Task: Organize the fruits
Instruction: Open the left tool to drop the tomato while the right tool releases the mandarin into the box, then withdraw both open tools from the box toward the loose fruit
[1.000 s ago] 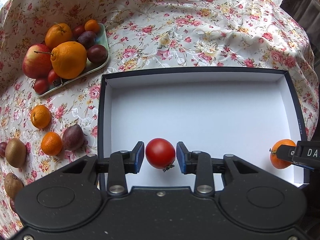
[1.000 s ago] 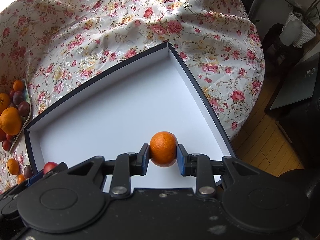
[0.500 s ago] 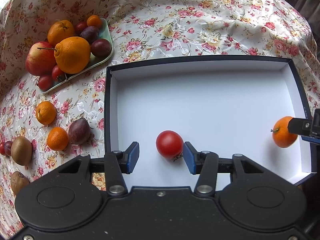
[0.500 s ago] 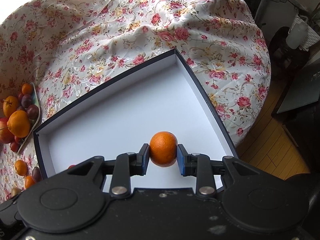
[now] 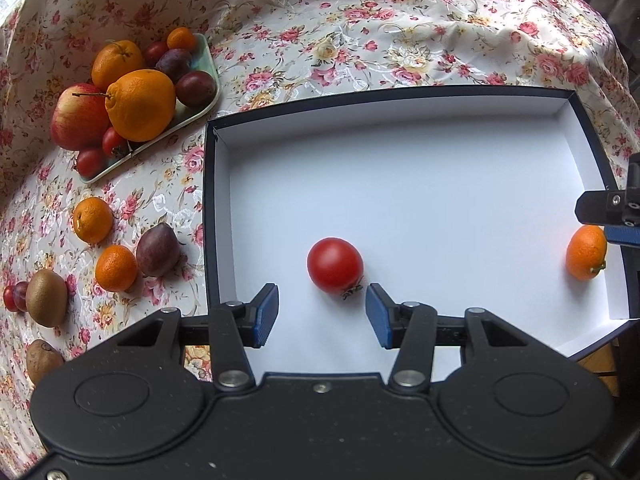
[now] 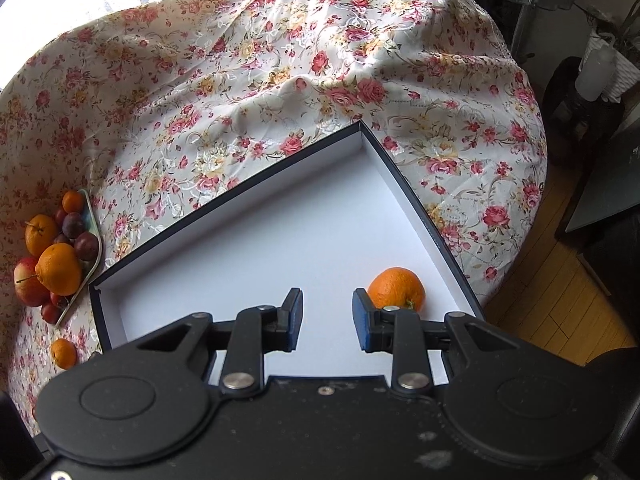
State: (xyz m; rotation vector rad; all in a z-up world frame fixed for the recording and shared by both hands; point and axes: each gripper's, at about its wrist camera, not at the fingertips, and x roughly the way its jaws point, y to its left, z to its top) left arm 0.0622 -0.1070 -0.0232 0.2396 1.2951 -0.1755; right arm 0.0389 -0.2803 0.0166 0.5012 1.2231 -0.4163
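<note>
where the flowered tablecloth point(image 5: 360, 40) dips toward the lower middle of the left wrist view, a shallow rectangular box point(image 5: 400, 108): dark rim, smooth white floor, long axis across the frame. inside it only two fruits, well apart: a glossy round tomato point(image 5: 335, 265) at lower centre, stem end tipped toward the lower right, and a dimpled small orange point(image 5: 585, 253) at the far right beside the right wall, stalk toward the lower right. left gripper point(image 5: 322, 314) parted, blue ribbed pads on either side below the tomato, not touching it, nothing gripped. in the right wrist view, right gripper point(image 6: 327, 318) also parted and empty, the same orange point(image 6: 396, 289) lying on the box floor just behind its right finger, near the wall at the right of the frame; contact with the finger not clear.

upper left of the left wrist view, a pale green oblong tray point(image 5: 200, 96) heaped with a red apple point(image 5: 78, 116), two big knobbly oranges point(image 5: 141, 104), dark smooth plums point(image 5: 196, 88) and small tomatoes point(image 5: 91, 161). loose on the cloth at middle left, two mandarins point(image 5: 93, 220), a plum point(image 5: 157, 249) pointing up the frame, fuzzy oval kiwis point(image 5: 52, 298).
</note>
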